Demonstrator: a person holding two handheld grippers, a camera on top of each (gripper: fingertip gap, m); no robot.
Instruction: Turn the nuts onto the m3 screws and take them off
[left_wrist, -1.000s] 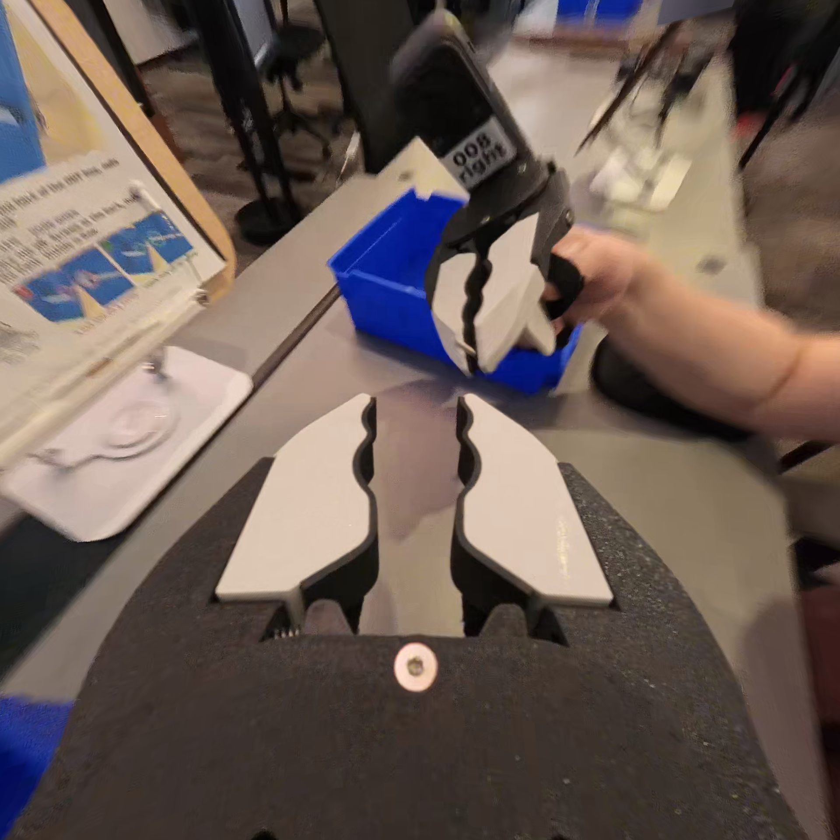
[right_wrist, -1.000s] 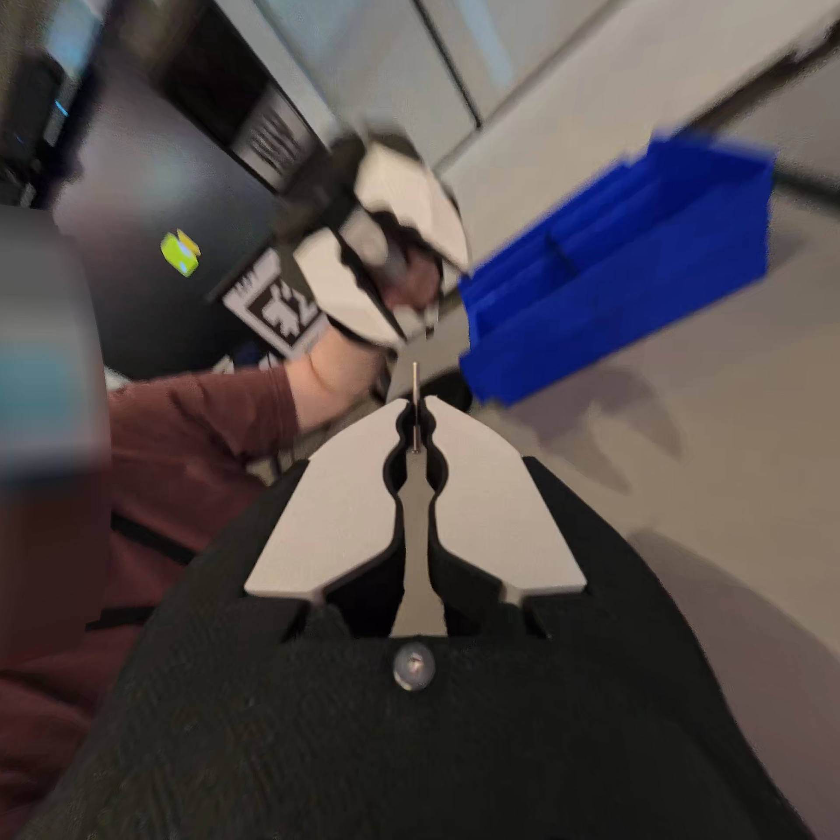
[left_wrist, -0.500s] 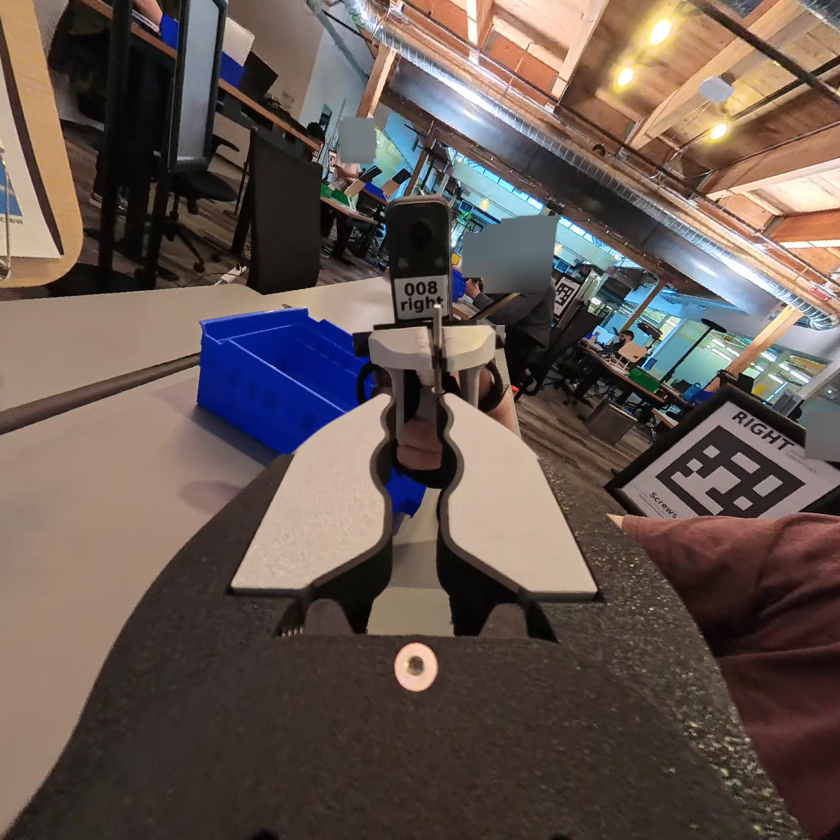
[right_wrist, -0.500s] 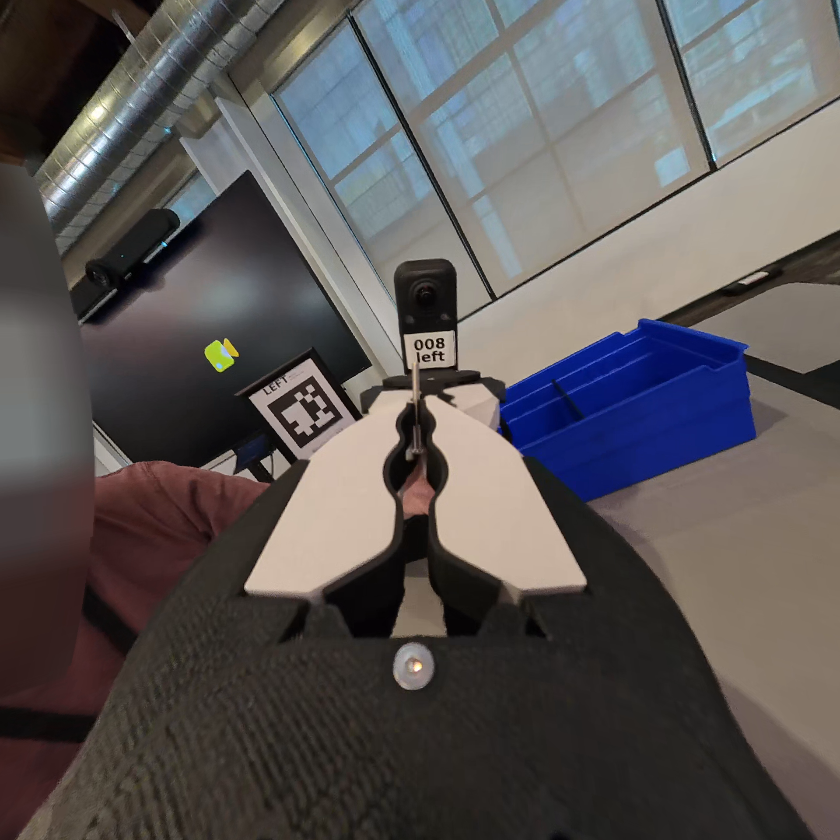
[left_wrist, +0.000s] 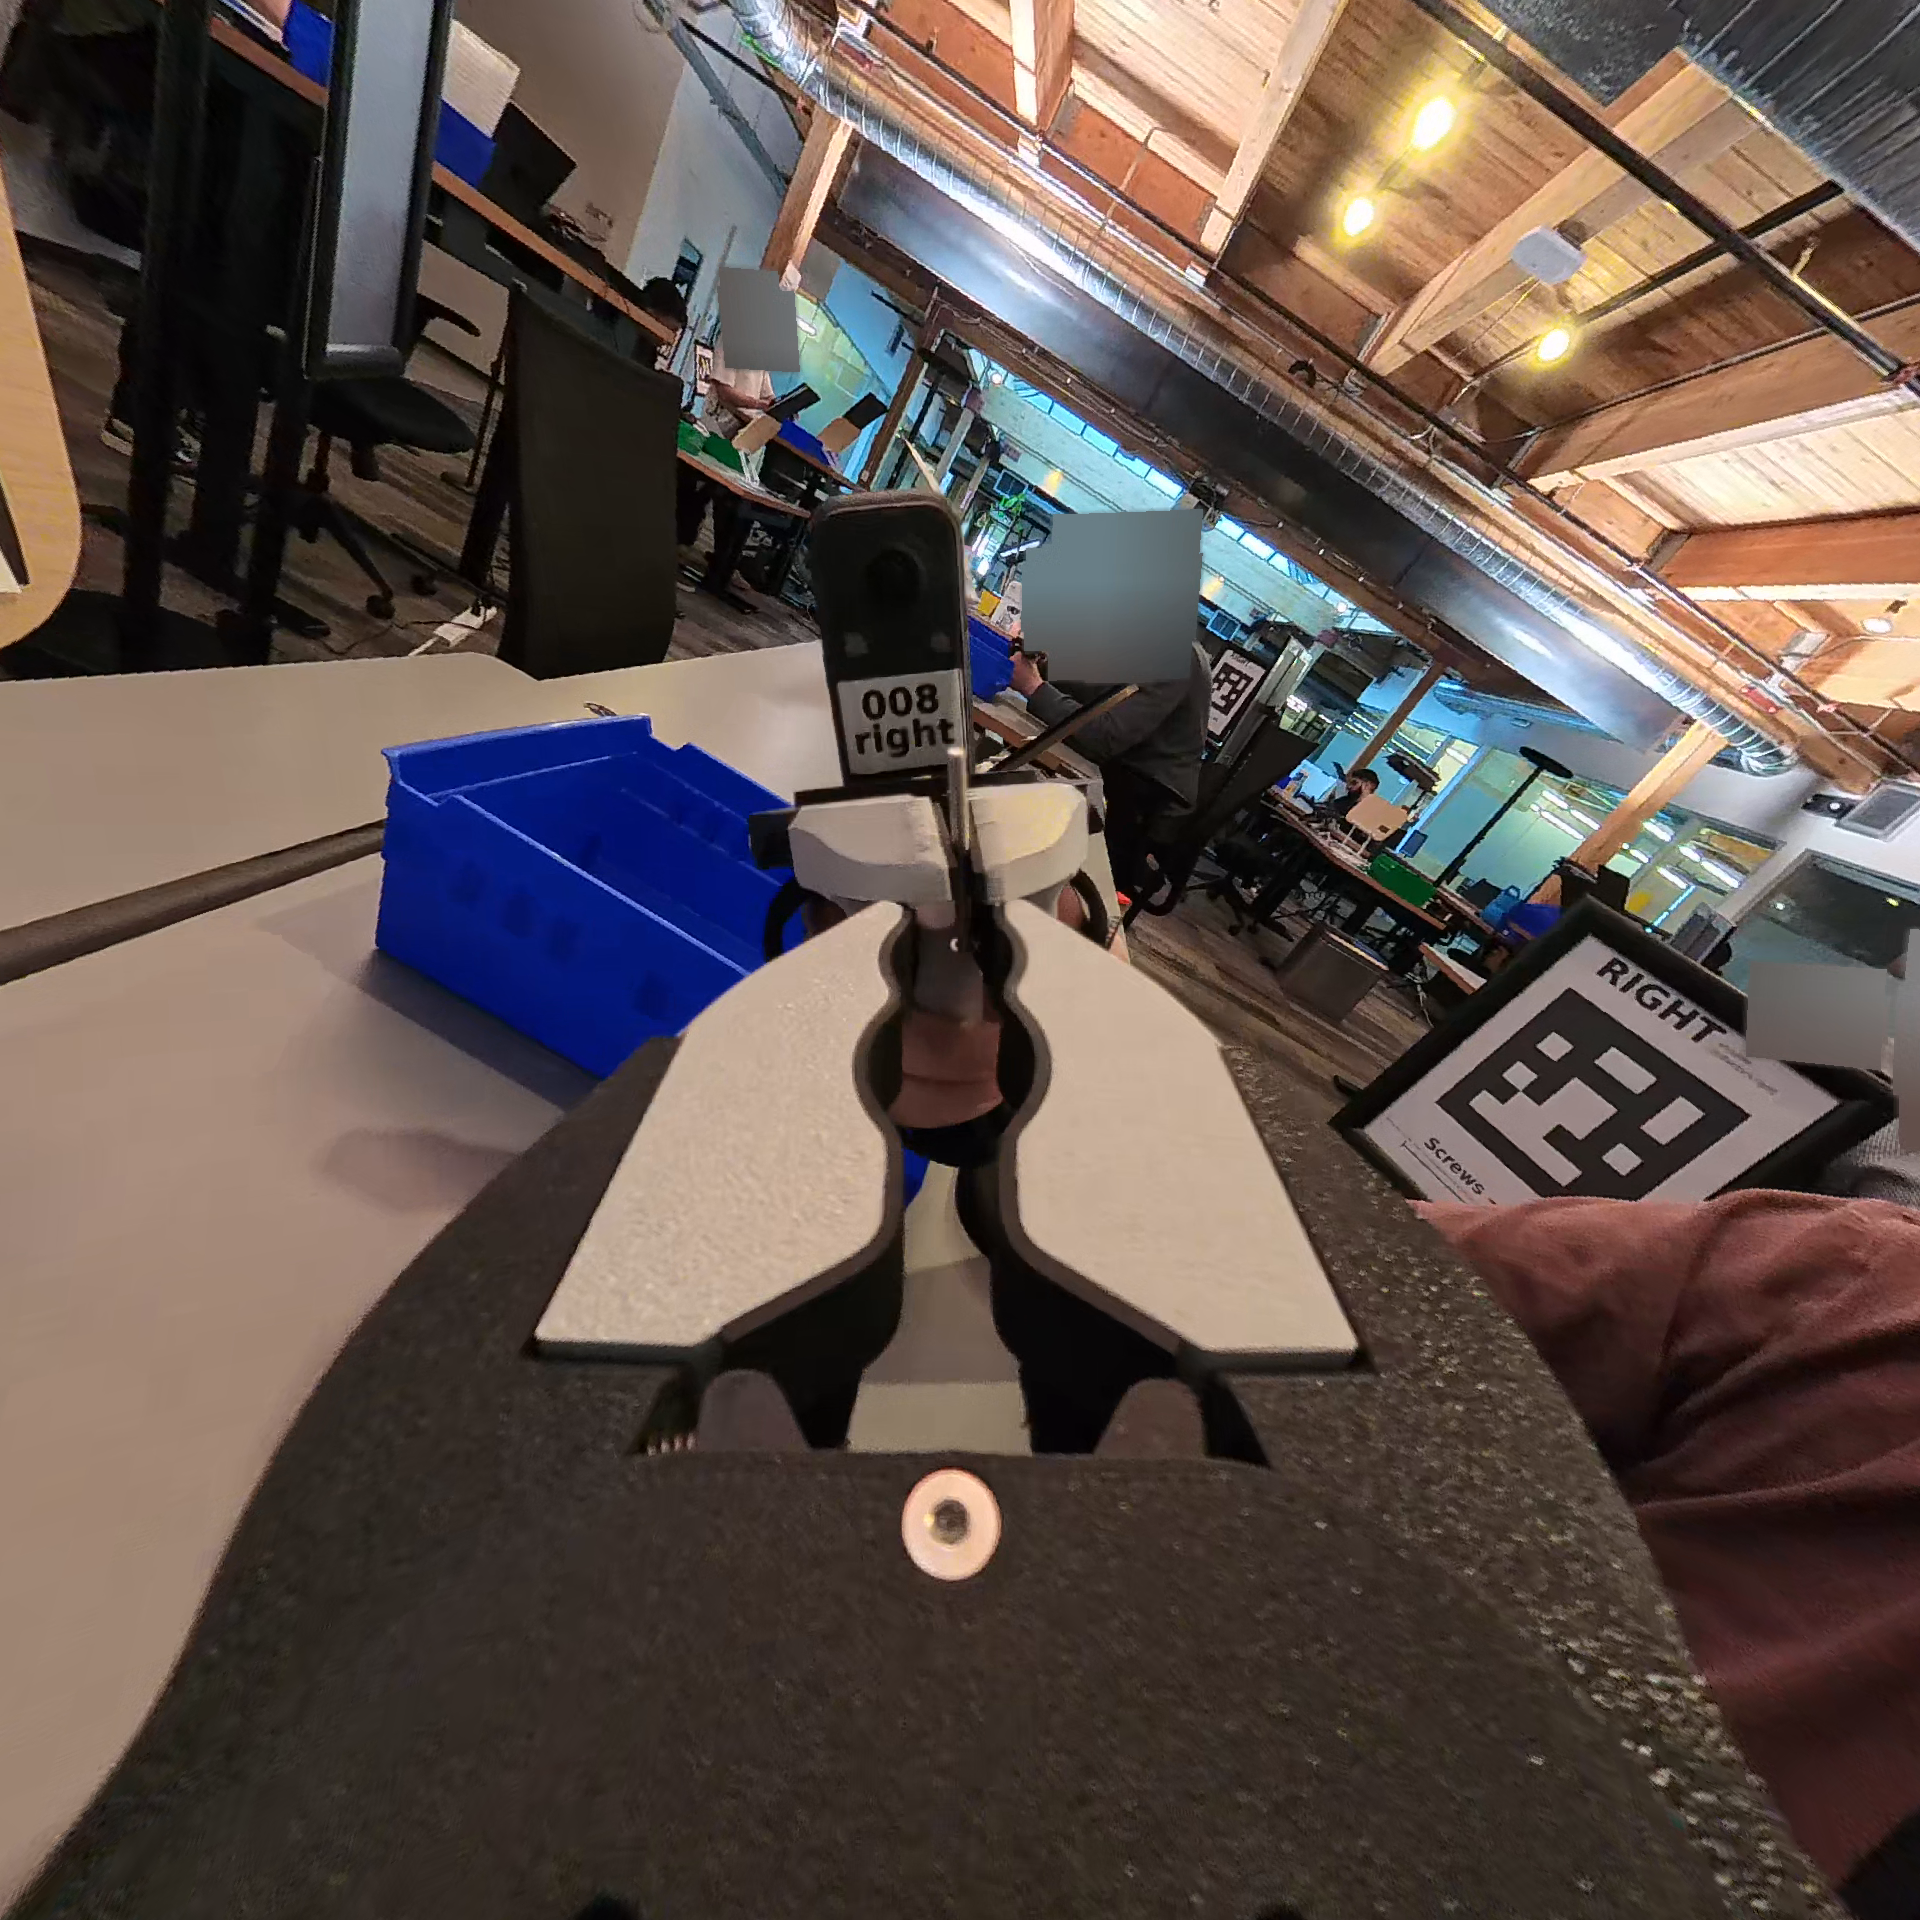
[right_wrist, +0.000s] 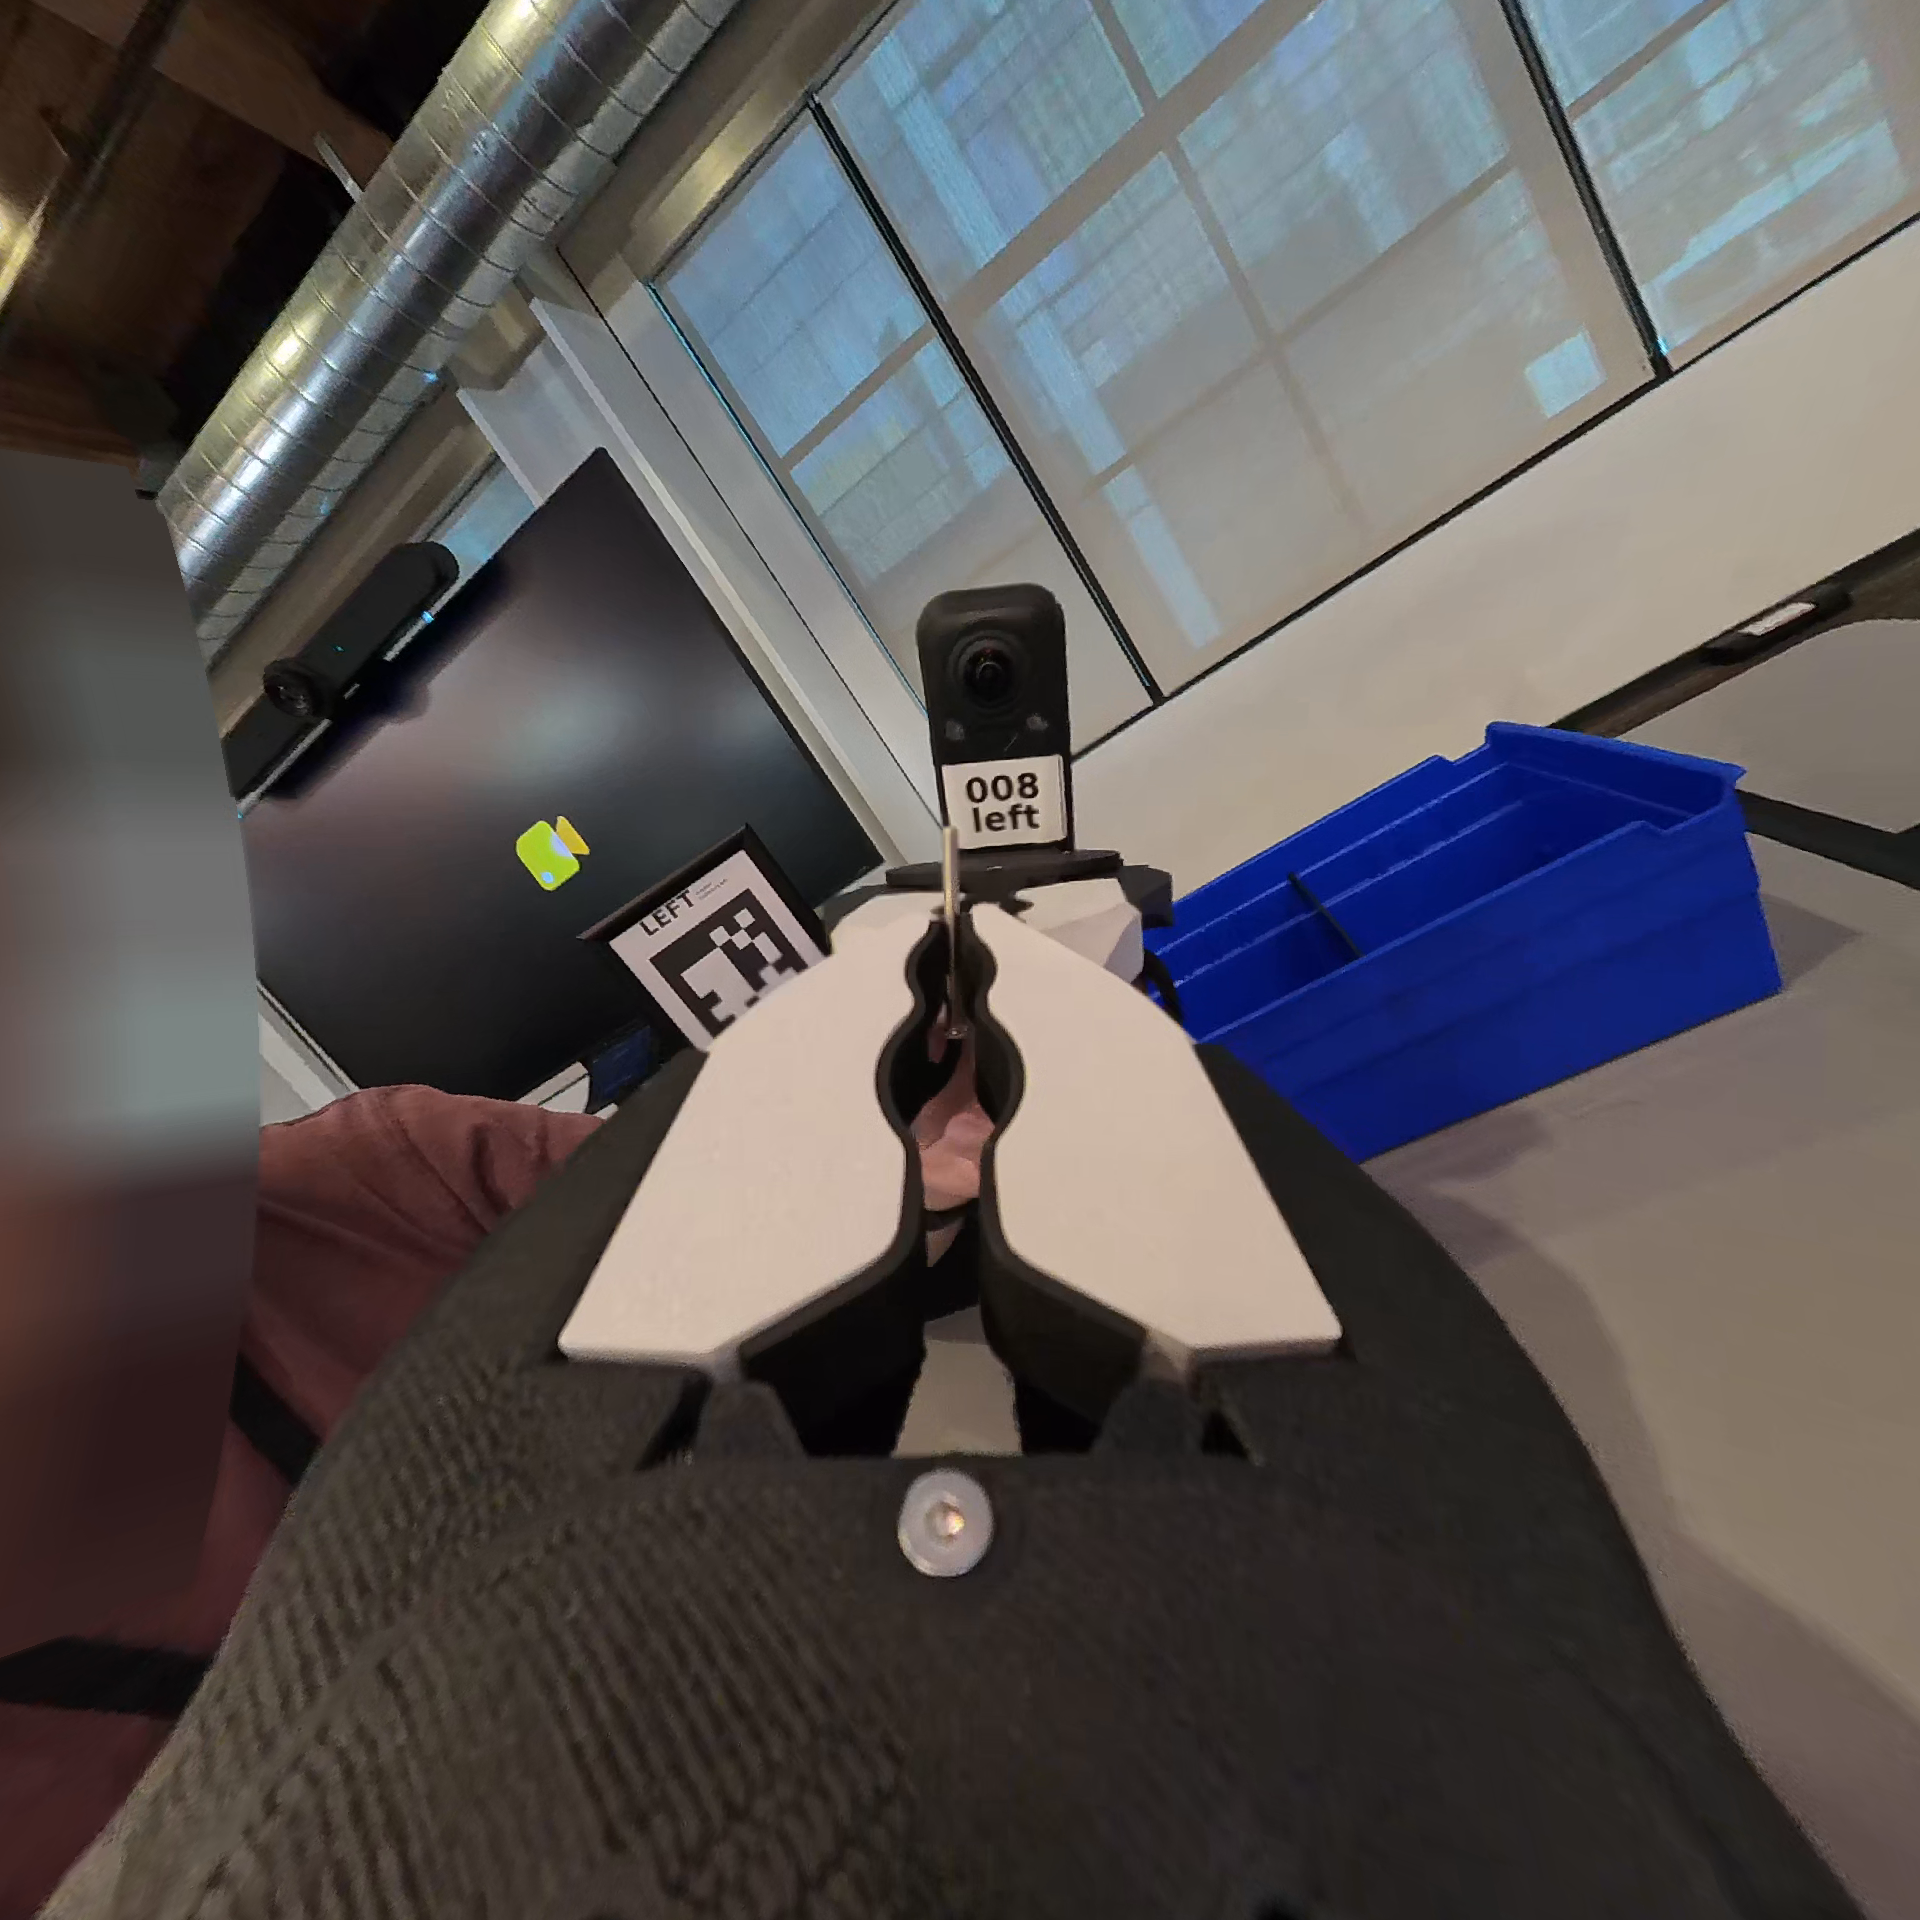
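Note:
My right gripper (right_wrist: 951, 920) is shut on a thin metal screw (right_wrist: 949, 883), which stands upright and sticks out above its fingertips. In the left wrist view the right gripper (left_wrist: 956, 868) faces me head on, with the screw (left_wrist: 956, 800) rising in front of its camera. My left gripper (left_wrist: 951, 920) is just in front of it, with its jaws a narrow gap apart and nothing visible between them. The screw's lower end lines up with that gap. In the right wrist view, the right fingers hide most of the left gripper's fingers. No nut shows.
A blue divided bin (left_wrist: 561, 883) stands on the grey table (left_wrist: 208, 1143); it also shows in the right wrist view (right_wrist: 1507, 935). Framed marker signs stand at each side (left_wrist: 1590, 1091) (right_wrist: 717, 956). A person's maroon sleeve (left_wrist: 1714, 1455) is close by. A dark monitor (right_wrist: 499, 790) is behind. Only a small space, under 4 cm, lies between the two pairs of fingers.
Both grippers swung up from pointing at the table to facing each other, tip to tip. My left jaws narrowed. The right gripper kept hold of the screw.

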